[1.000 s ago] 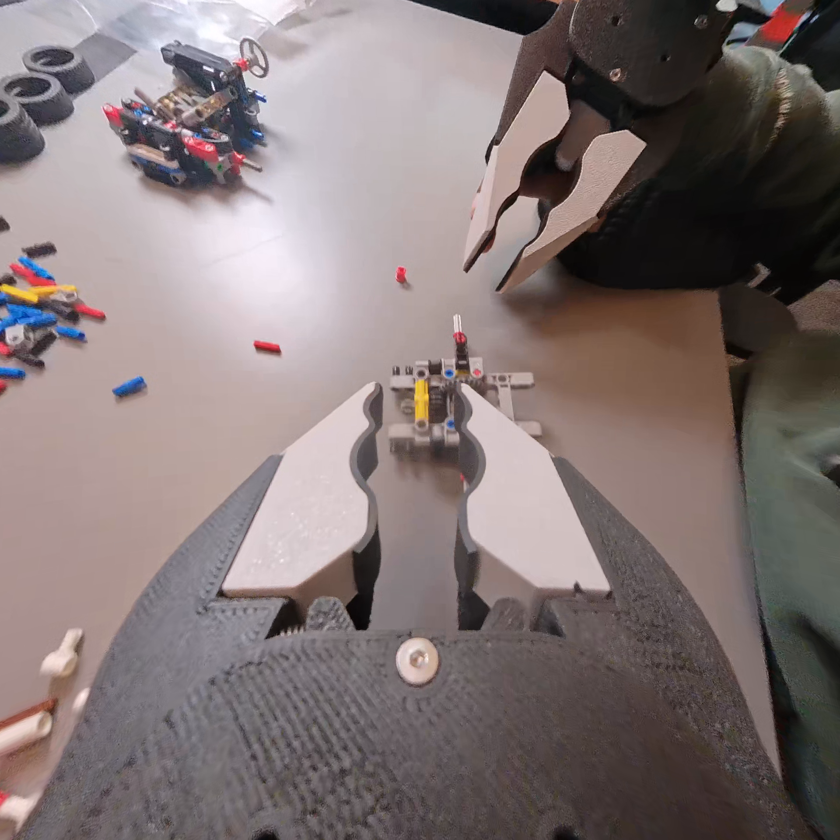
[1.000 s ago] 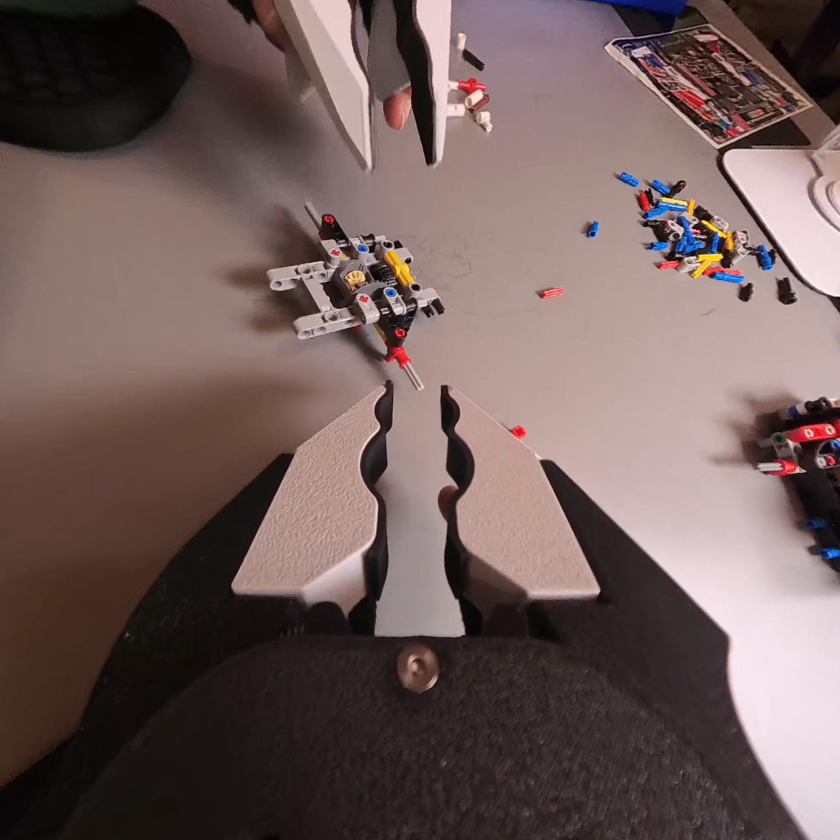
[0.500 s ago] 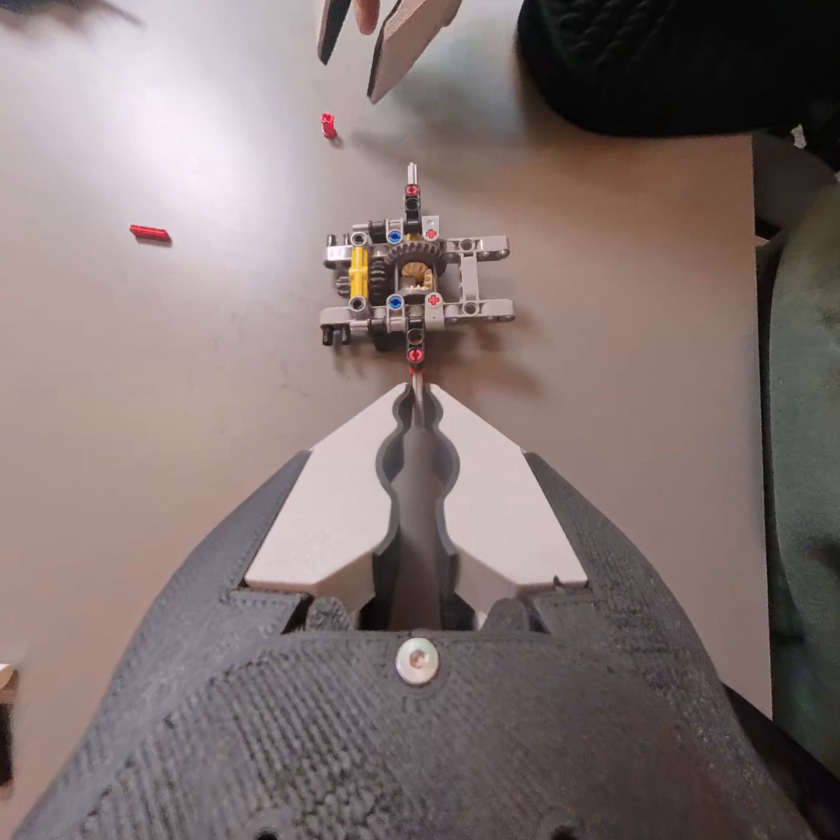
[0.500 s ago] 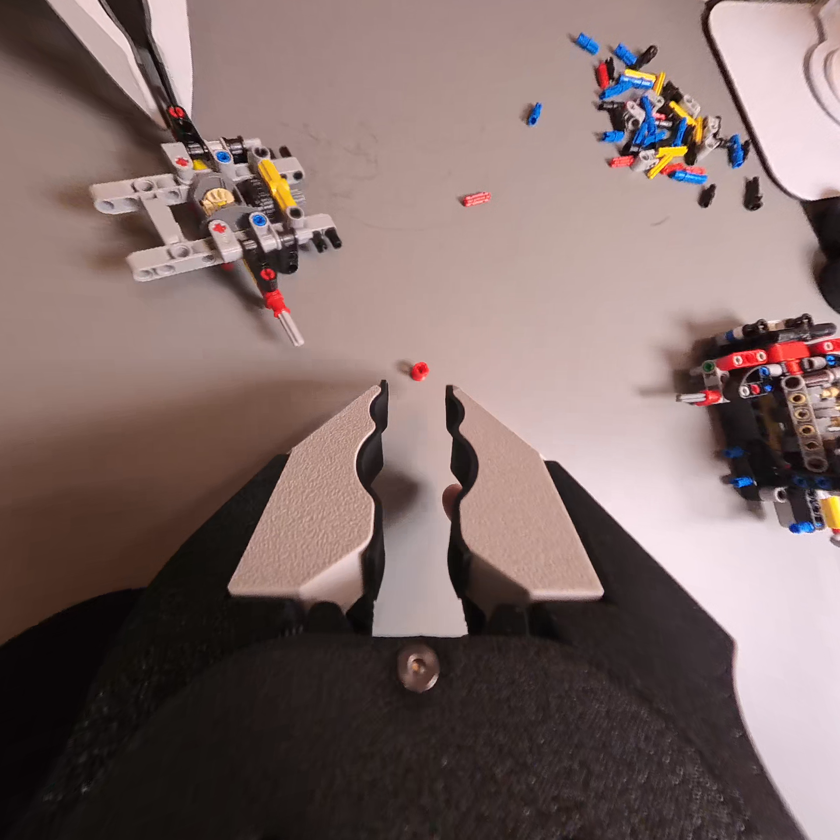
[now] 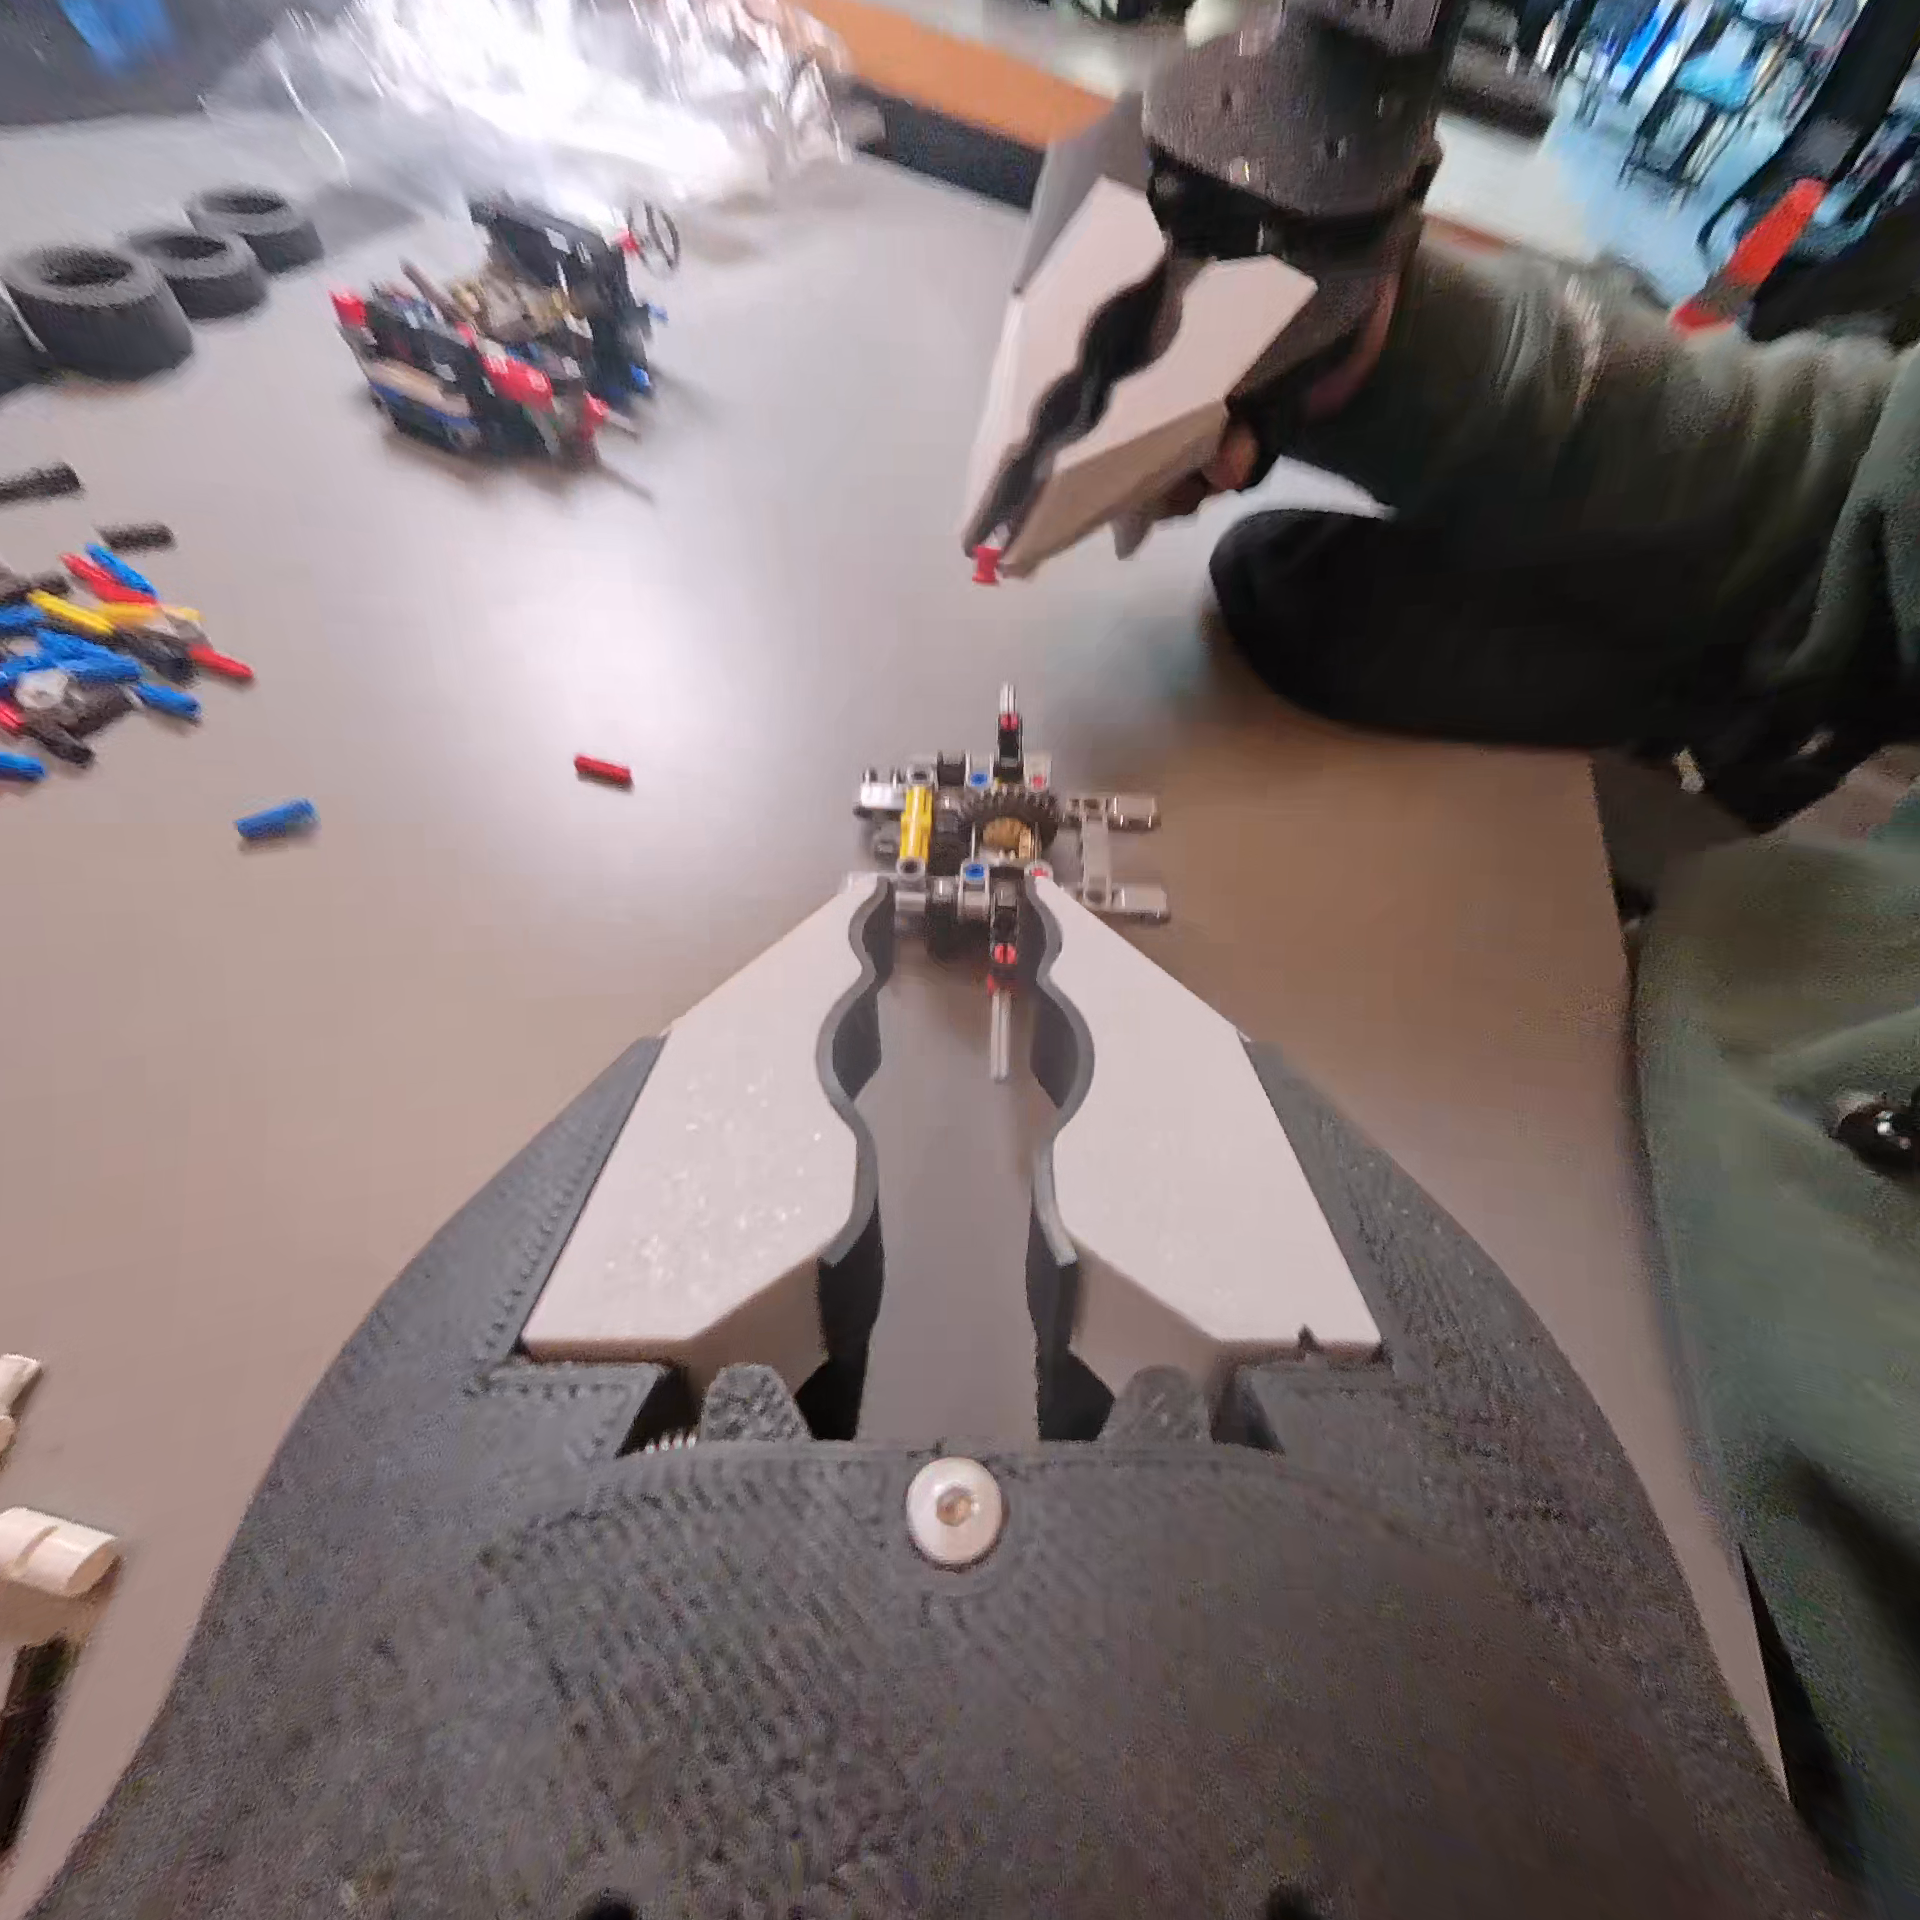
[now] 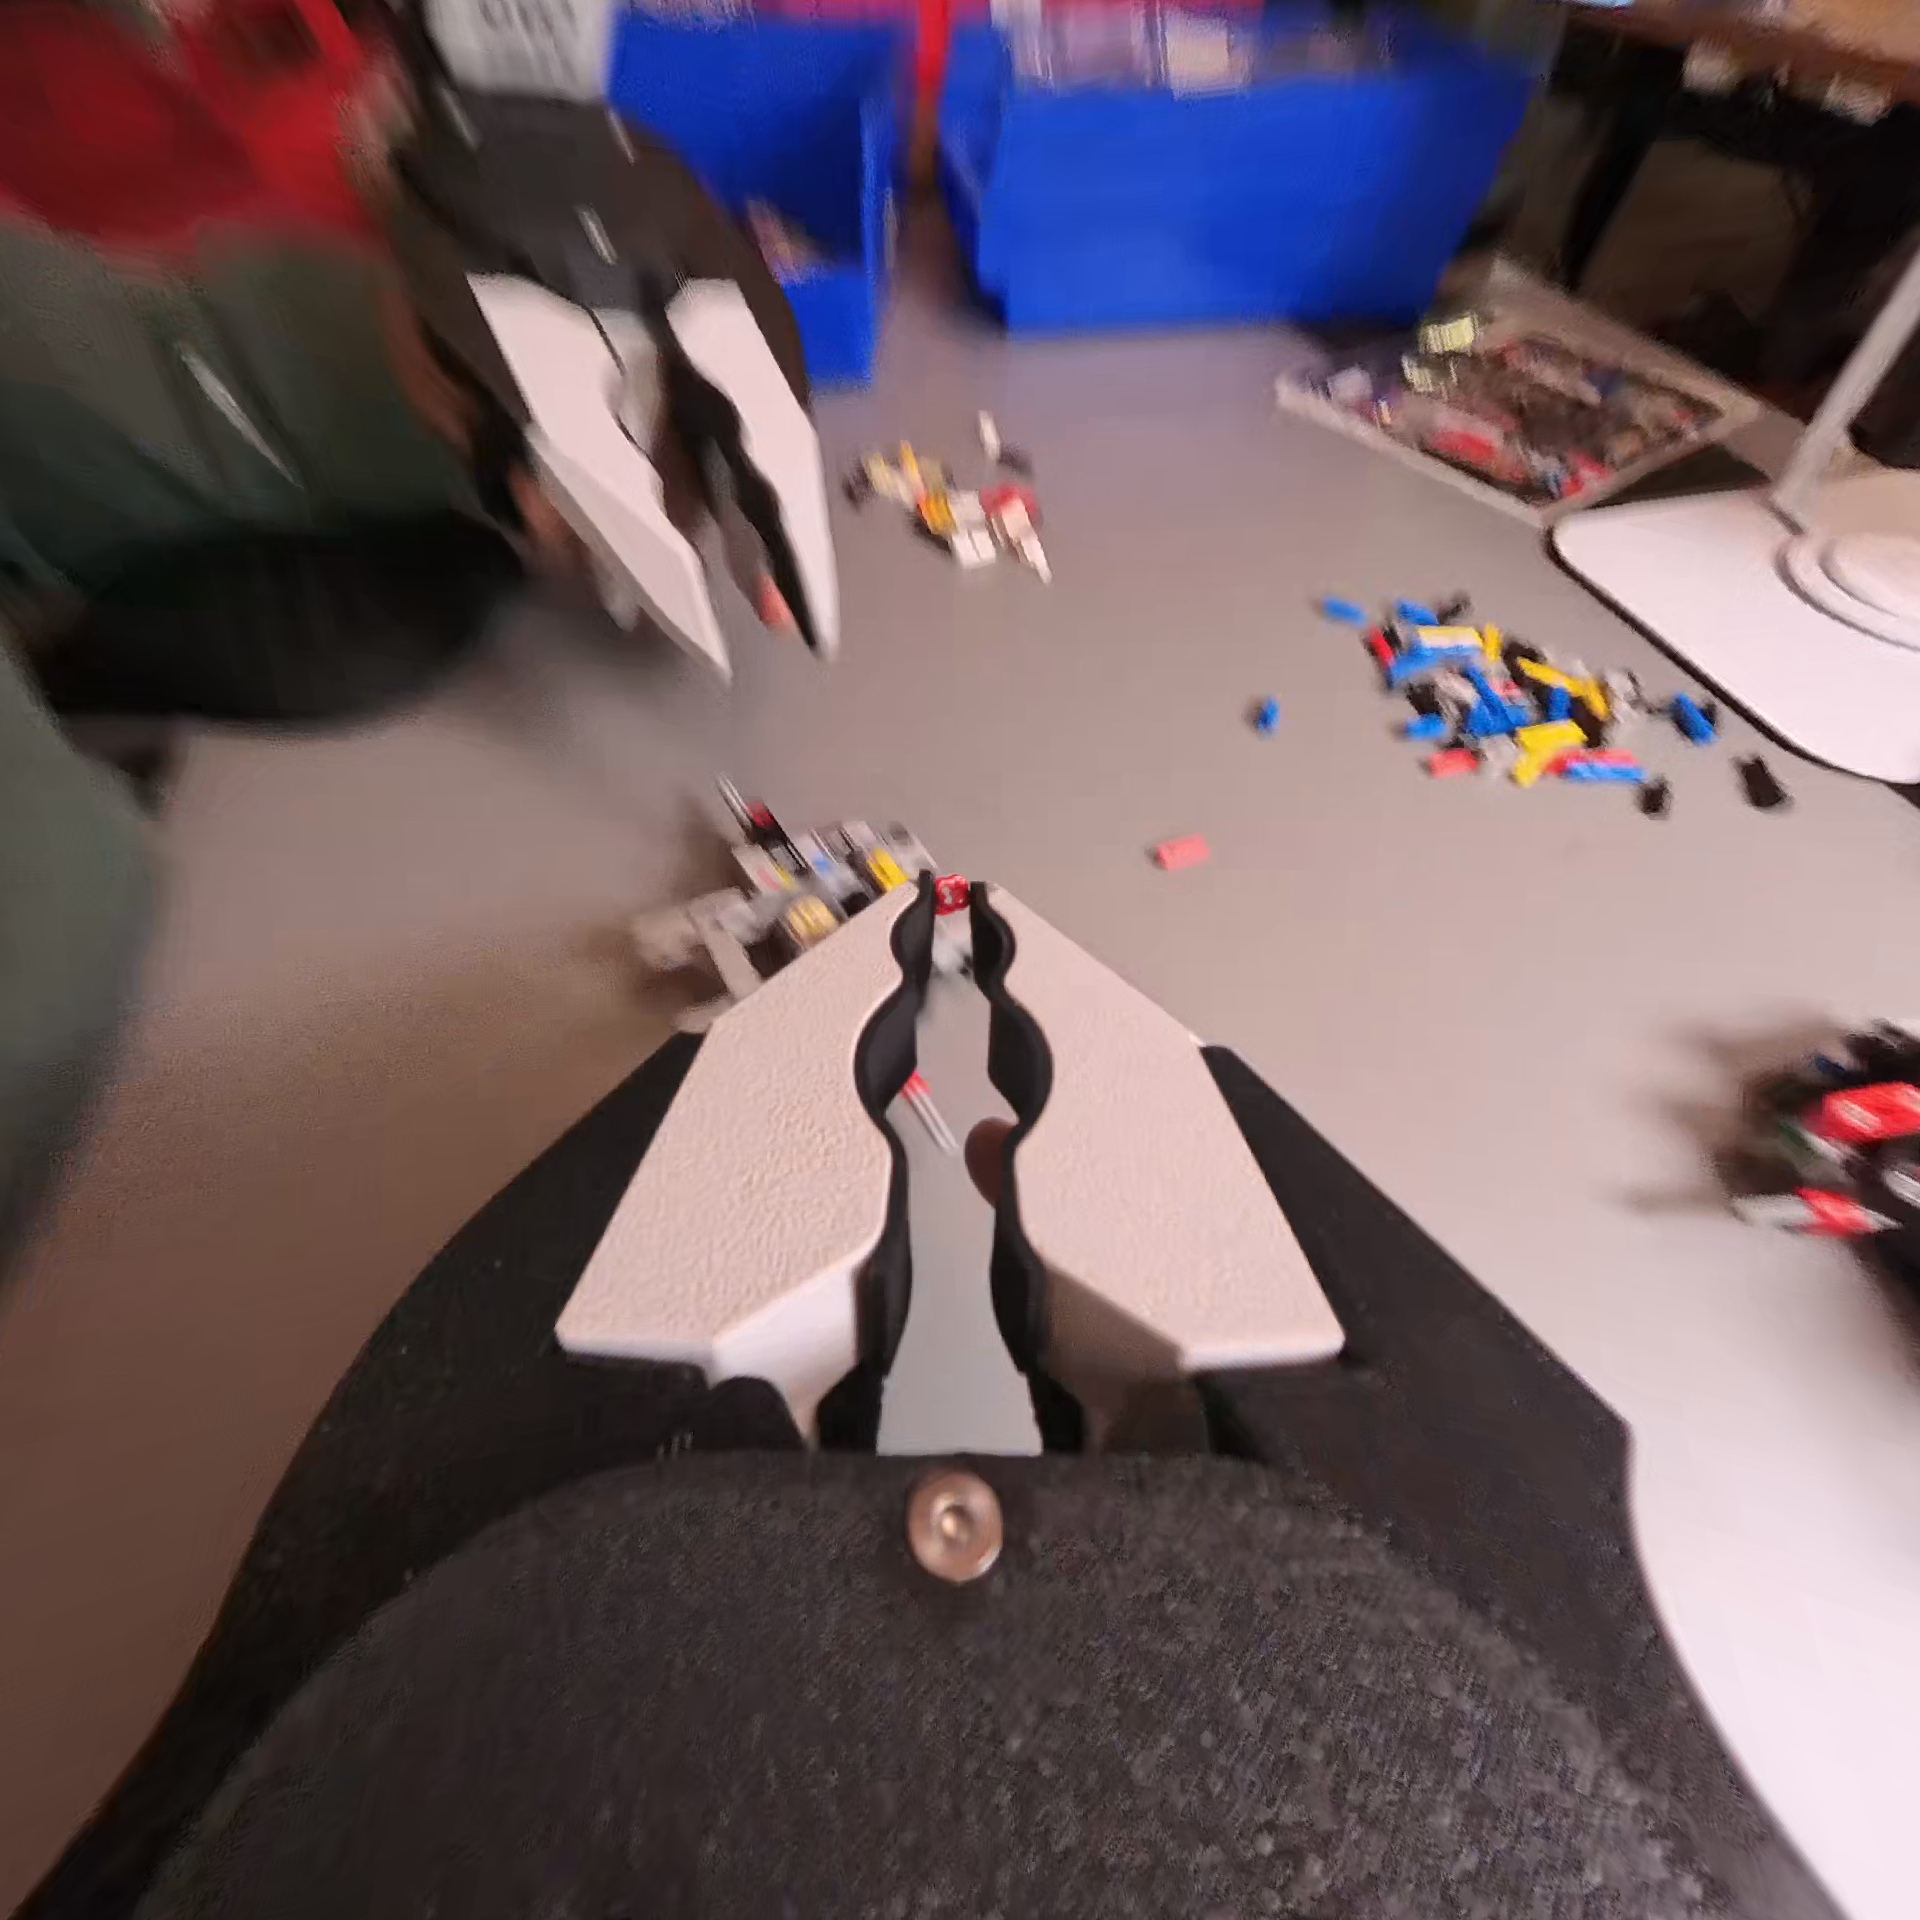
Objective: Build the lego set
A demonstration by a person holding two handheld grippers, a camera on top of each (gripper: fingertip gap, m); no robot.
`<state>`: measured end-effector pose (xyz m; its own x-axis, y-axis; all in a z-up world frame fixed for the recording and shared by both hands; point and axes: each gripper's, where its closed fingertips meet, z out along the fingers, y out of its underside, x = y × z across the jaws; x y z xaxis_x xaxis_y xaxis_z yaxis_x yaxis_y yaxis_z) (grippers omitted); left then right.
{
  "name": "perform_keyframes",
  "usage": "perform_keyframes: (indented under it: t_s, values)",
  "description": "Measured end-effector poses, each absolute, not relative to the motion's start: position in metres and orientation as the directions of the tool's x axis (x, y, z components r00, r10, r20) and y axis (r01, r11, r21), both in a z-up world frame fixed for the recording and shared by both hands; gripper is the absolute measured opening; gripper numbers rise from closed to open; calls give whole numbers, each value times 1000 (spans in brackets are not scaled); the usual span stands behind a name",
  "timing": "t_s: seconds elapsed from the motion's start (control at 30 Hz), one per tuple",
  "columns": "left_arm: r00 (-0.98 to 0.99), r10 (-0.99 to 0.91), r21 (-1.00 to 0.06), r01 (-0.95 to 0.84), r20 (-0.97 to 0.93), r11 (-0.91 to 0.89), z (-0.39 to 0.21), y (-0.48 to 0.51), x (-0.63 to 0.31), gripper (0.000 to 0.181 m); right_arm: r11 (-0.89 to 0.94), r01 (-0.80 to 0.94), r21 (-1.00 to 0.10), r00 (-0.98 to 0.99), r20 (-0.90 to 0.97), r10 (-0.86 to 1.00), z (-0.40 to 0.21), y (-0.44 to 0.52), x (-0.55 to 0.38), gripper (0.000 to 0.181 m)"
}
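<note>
A small grey gear assembly (image 5: 987,842) with a yellow beam and a long axle lies on the grey table (image 5: 520,987). It also shows, blurred, in the right wrist view (image 6: 800,894). My left gripper (image 5: 954,894) is open and empty, and its fingertips frame the assembly's near end. In the right wrist view it (image 6: 774,649) hangs above and behind the assembly. My right gripper (image 6: 951,888) is shut on a small red piece (image 6: 948,894). In the left wrist view it (image 5: 992,556) holds the red piece (image 5: 985,563) in the air beyond the assembly.
A partly built vehicle (image 5: 499,343) and black tyres (image 5: 94,301) stand far left. Loose pins (image 5: 83,655) lie left, with a red pin (image 5: 603,769) and a blue pin (image 5: 275,819) apart. A booklet (image 6: 1507,416), a white lamp base (image 6: 1766,623) and blue bins (image 6: 1195,187) stand behind. A green sleeve (image 5: 1558,468) crosses the table's right edge. Tip to tip, the grippers are about 10 centimeters apart.
My right gripper closed on the small red piece that lay on the table and lifted it. My left gripper opened from nearly shut at the axle's tip and now frames the assembly.
</note>
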<state>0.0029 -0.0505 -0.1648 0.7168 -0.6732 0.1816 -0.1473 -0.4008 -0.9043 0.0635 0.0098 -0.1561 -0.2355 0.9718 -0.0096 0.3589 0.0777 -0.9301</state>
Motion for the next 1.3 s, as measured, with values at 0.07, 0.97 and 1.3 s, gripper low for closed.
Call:
perform_keyframes:
  t_s: [0.07,0.97,1.3]
  values:
    - [710,-682,-933,-103,175,-346,-150,-50,5,20,-80,226,-971,-308,-149,940,-124,-14,58,5]
    - [553,-791,-942,-31,261,-333,-136,-68,48,4,-110,178,-978,-467,-183,865,-123,-73,39,5]
    - [539,-805,-942,-61,248,-331,-140,-72,44,8,120,172,-978,-450,31,893,-134,-76,41,5]
